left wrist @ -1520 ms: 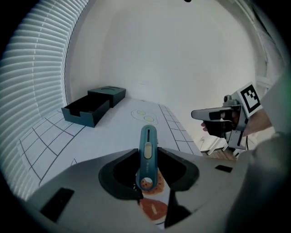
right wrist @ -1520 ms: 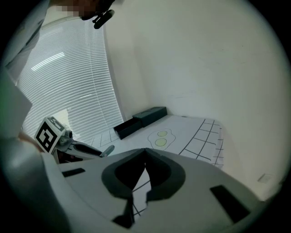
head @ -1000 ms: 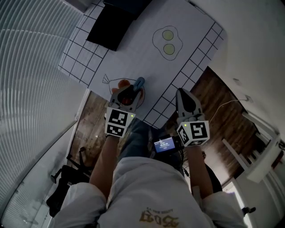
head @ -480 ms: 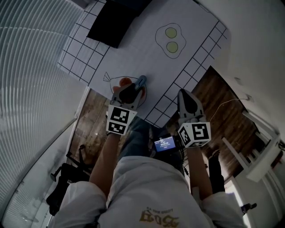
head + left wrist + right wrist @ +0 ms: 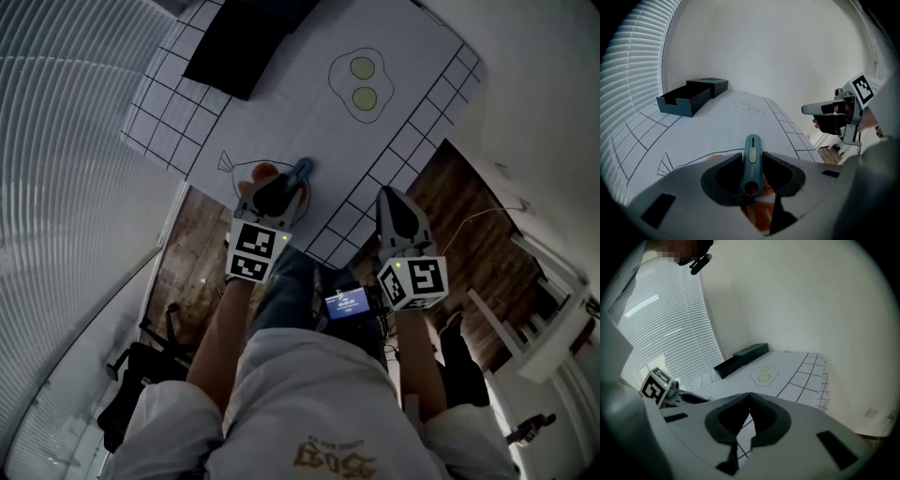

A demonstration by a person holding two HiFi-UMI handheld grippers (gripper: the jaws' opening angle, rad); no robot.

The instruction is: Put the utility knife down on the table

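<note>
The teal plastic utility knife with a round hole in its back end is not lying down yet. It sits in the left tool, and the two jaws of that tool press on its sides and hold it. The knife sticks out the front of the tool and points down at a slant. Its tip is over the orange fish drawing, near the front edge of the white paper-covered surface with black grid lines. I cannot tell if the tip touches the paper. So I think the job is close to the end but not done: the knife has been brought to the surface, and what is left is to lower it flat, let the jaws go wide, and pull the tool away. The right tool hangs off to the side, past the edge of the surface and above the wooden floor. Its jaws are pressed together with nothing between them. Farther out on the paper there is a drawing of two green fried eggs. At the far end sits a dark open box. There is lots of bare paper around the fish, so the knife has room to lie flat.
</note>
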